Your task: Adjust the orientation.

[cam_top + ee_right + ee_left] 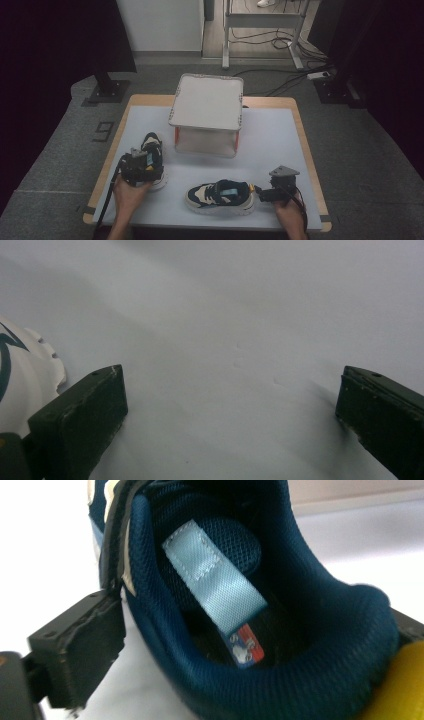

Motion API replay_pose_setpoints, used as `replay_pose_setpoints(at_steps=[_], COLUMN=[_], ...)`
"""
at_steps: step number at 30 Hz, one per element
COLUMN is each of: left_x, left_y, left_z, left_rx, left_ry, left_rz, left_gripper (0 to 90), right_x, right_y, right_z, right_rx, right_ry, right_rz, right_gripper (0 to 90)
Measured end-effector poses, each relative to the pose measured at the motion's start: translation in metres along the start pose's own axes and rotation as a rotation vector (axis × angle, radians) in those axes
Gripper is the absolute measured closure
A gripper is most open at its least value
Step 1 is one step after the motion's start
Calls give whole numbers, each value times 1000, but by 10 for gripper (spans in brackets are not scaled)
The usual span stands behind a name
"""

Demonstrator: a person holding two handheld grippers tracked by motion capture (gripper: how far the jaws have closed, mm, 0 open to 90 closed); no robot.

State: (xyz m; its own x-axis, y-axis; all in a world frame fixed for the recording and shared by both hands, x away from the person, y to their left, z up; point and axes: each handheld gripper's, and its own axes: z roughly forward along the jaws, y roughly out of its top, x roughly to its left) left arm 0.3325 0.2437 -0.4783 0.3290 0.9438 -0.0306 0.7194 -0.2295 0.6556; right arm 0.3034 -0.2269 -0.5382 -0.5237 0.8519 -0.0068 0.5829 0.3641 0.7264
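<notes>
White surface (280, 135): left tool (240, 645) apart, straddling sneaker heel (280, 680), toe pointing toward box (207, 112); right tool (230, 410) apart, empty.

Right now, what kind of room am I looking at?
Probably a lab or recording studio rather than a home: a white-topped table on grey carpet, dark screens at both sides, cables trailing across the floor behind.

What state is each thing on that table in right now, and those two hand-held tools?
Left shoe: upright on its sole, heel collar between the left tool's jaws.
Right shoe: upright on its sole, lying crosswise, not gripped.
Box: standing on the table, its lid on.
Left tool: open around the heel, pads not pressing.
Right tool: open, nothing between its jaws.
</notes>
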Motion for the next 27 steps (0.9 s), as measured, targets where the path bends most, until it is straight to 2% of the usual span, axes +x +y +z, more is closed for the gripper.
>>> replay_pose_setpoints(at_steps=[2, 4, 6, 7, 9, 11, 13, 16, 17, 20, 25, 27], left_x=[2, 5, 17, 17, 29, 31, 32, 26, 26, 27, 33, 33], left_y=[0, -2, -7, -7, -13, -14, -15, -13, -12, -10, -10, -10], left_z=[-2, -6, -12, -12, -15, -16, -16, -8, -5, -4, -6, -7], left_rx=[7, 8, 2, 2, -8, -13, -17, -20, -19, -18, -14, -17], left_ry=[-8, 3, -1, -1, -6, -8, -7, 36, 39, 31, -7, -10], left_rz=[12, 23, 7, 7, -28, -34, -36, -20, -20, -23, -3, -4], left_gripper=[75, 88, 134, 144, 158, 163, 168, 163, 163, 167, 231, 237], right_x=[0, 0, 0, 0, 0, 0, 0, 0, 0, 0, 0, 0], right_y=[0, 0, 0, 0, 0, 0, 0, 0, 0, 0, 0, 0], right_z=[0, 0, 0, 0, 0, 0, 0, 0, 0, 0, 0, 0], right_rx=[-1, -1, -2, -2, -2, -2, -1, -1, -1, -1, -2, -3], right_ry=[0, 1, 1, 1, 1, 1, 2, 2, 1, 1, 1, 1], right_rz=[-2, -1, -2, -2, -2, -2, -1, -1, -1, -1, -2, -4], right_gripper=[0, 0, 2, 2, 2, 1, 0, 0, 0, 1, 3, 4])
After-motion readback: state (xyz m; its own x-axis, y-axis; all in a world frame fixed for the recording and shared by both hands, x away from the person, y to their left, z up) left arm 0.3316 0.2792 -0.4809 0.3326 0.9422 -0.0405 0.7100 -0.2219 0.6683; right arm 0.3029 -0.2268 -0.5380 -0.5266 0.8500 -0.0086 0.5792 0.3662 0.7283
